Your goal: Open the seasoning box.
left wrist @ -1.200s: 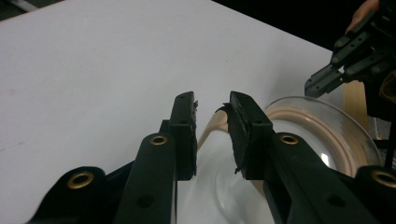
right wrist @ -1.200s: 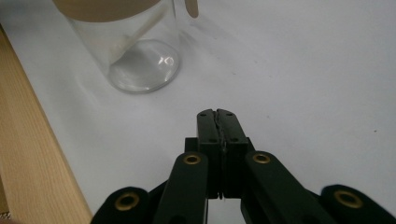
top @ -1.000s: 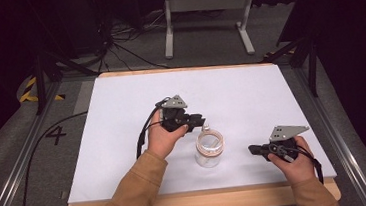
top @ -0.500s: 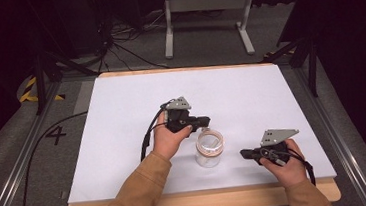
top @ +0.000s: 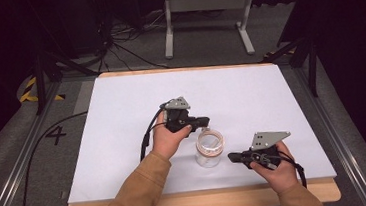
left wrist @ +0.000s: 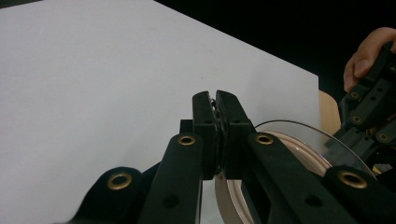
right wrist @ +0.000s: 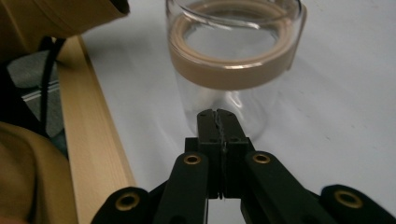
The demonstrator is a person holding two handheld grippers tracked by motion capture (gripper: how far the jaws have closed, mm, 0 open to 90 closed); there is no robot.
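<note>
A clear glass jar [top: 210,149] with a tan band round its rim stands upright and lidless on the white table top [top: 122,118]. My left gripper [top: 205,121] is shut with nothing in it, its tips just behind the jar's rim. In the left gripper view its jaws [left wrist: 215,96] are pressed together, with the jar's rim [left wrist: 299,143] close on the right. My right gripper [top: 231,156] is shut and empty, pointing at the jar from the right. In the right gripper view its tips [right wrist: 217,114] sit a little short of the jar's lower wall [right wrist: 233,65].
The table's wooden front edge [right wrist: 93,135] runs close to the jar and to my right hand. A tan sleeve [right wrist: 42,18] reaches in beside the jar. A metal stand [top: 208,10] and cables lie on the floor beyond the table.
My right gripper has moved left, toward the jar. The left gripper has edged slightly closer to the jar's rim. Both stay shut.
</note>
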